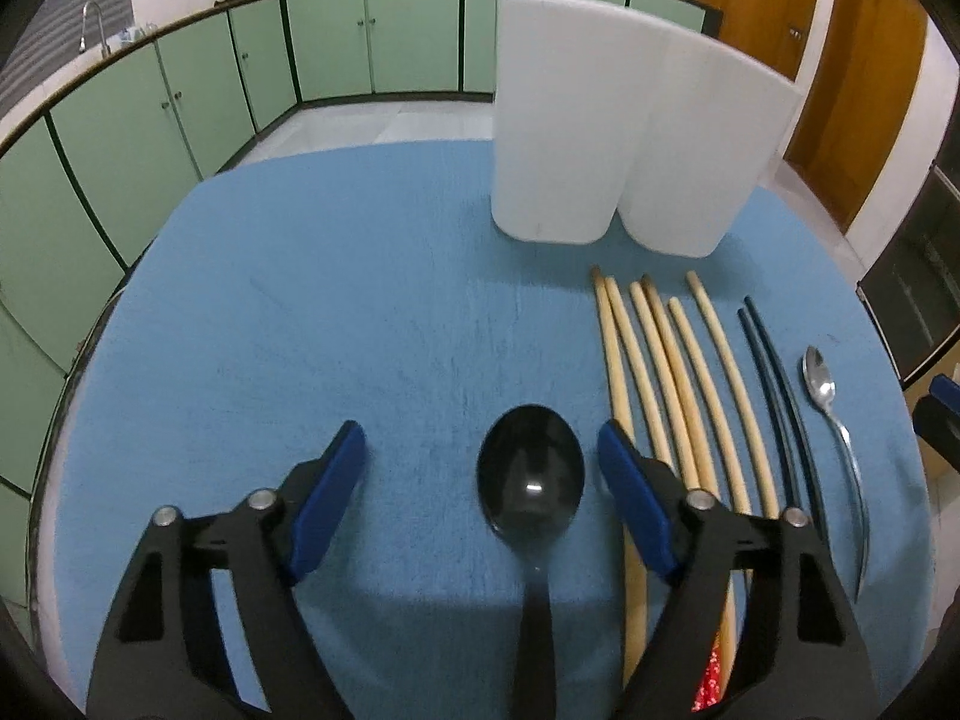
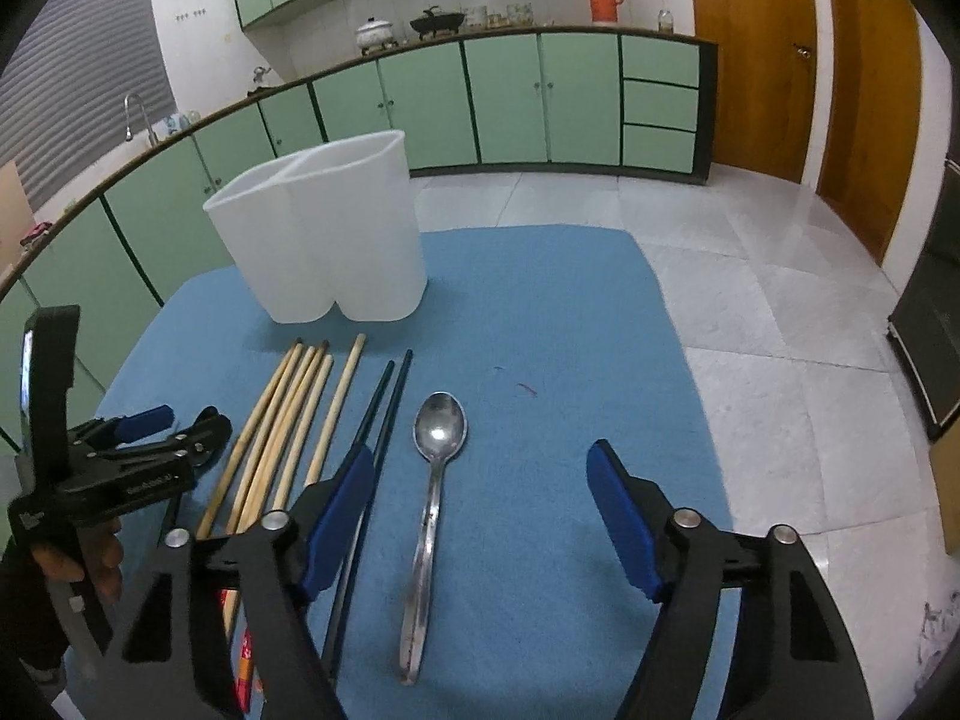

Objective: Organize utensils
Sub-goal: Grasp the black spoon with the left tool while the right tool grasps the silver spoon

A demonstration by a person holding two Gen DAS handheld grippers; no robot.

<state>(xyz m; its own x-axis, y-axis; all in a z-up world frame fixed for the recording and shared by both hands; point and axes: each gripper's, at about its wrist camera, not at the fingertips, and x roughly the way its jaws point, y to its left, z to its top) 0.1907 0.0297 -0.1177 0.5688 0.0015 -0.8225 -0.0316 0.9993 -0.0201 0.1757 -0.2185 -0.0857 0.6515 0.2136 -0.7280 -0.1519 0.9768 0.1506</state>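
Observation:
A black plastic spoon (image 1: 531,474) lies on the blue cloth (image 1: 300,330), its bowl between the fingers of my left gripper (image 1: 480,438), which stands open without touching it. To its right lie several wooden chopsticks (image 1: 678,372), a pair of black chopsticks (image 1: 774,372) and a metal spoon (image 1: 840,432). In the right wrist view the metal spoon (image 2: 435,480) lies between the fingers of my right gripper (image 2: 480,453), open and clear of it. The left finger rests over the black chopsticks (image 2: 384,414). A white two-compartment holder (image 2: 324,234) stands upright behind the utensils.
The left gripper (image 2: 174,426) and the hand holding it show at the left of the right wrist view. The cloth-covered table ends just right of the metal spoon, with tiled floor (image 2: 750,300) beyond. Green cabinets (image 2: 510,96) line the far wall.

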